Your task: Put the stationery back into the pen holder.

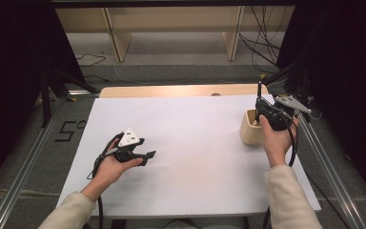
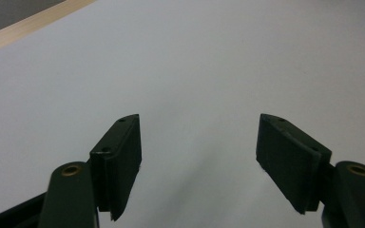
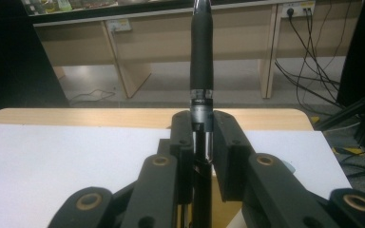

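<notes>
I see a black pen (image 3: 202, 57) with a silver band, clamped in my right gripper's (image 3: 202, 142) black jaws. At right of the high view, the cup (image 1: 250, 130) is pale tan wood; the white sheet (image 1: 190, 143) covers a light wooden table (image 1: 171, 90).

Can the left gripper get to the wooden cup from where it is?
Probably yes. The left gripper is open and holds nothing, and bare white table lies between it and the wooden cup. The right gripper, holding a pen, crowds the cup.

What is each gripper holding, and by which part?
The right gripper clamps a black pen near its silver middle band. The left gripper holds nothing.
</notes>
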